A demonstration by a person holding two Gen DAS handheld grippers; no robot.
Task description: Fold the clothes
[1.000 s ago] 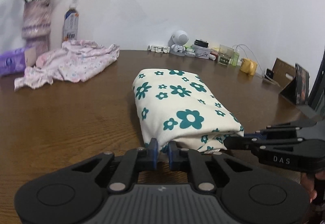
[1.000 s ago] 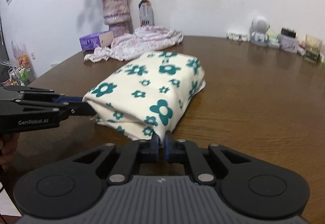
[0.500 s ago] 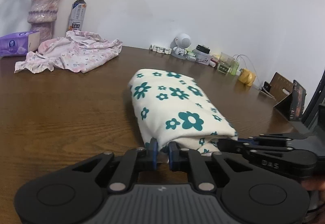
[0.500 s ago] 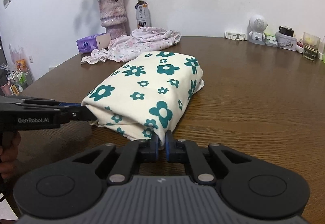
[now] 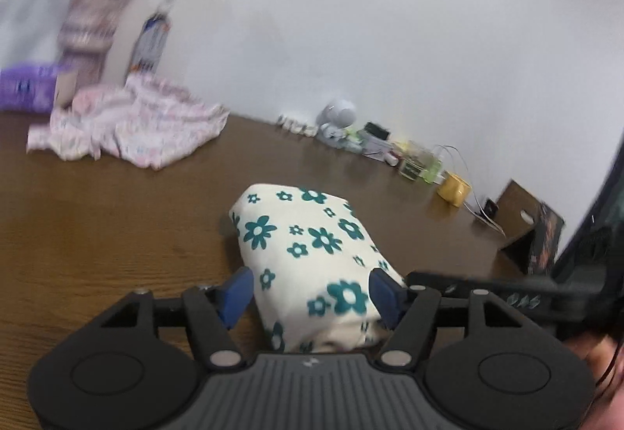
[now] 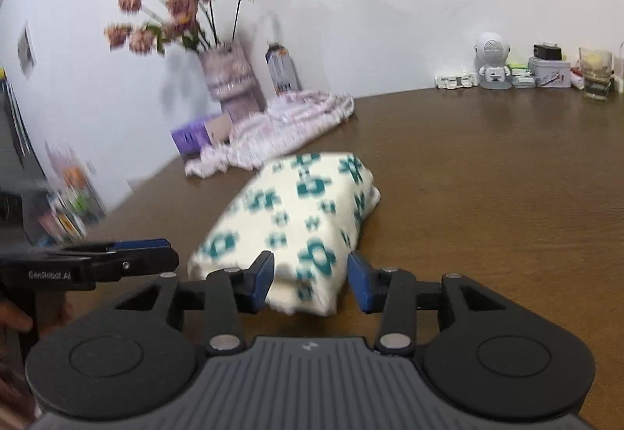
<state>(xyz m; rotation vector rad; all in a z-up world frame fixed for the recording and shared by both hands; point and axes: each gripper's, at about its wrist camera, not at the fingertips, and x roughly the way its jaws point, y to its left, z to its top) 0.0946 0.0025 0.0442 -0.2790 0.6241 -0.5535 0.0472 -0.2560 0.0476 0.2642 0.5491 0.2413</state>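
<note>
Item: folded floral garment (image 5: pixel 308 258) on wooden table (image 5: pixel 109 235), long axis running away from both grippers. L gripper (image 5: pixel 312 293) & R gripper (image 6: pixel 310 280): jaws just opened, released, near end between them. Unfolded pink garment (image 6: pixel 288 126) far left; L nearer.

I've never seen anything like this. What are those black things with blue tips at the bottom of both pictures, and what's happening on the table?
No robot here: a person holds a hand-held gripper in each hand, each with a camera looking along its two blue-tipped fingers. One picture is from the left gripper, the other from the right gripper. Each view also shows the other gripper off to the side.

On the brown table lies a folded cream cloth with teal flowers. Both grippers have just been opening; the cloth sits between the fingers, but they no longer pinch it, so nothing is held. Farther back are a crumpled pink garment, a vase of flowers, a bottle and small items along the wall.
</note>
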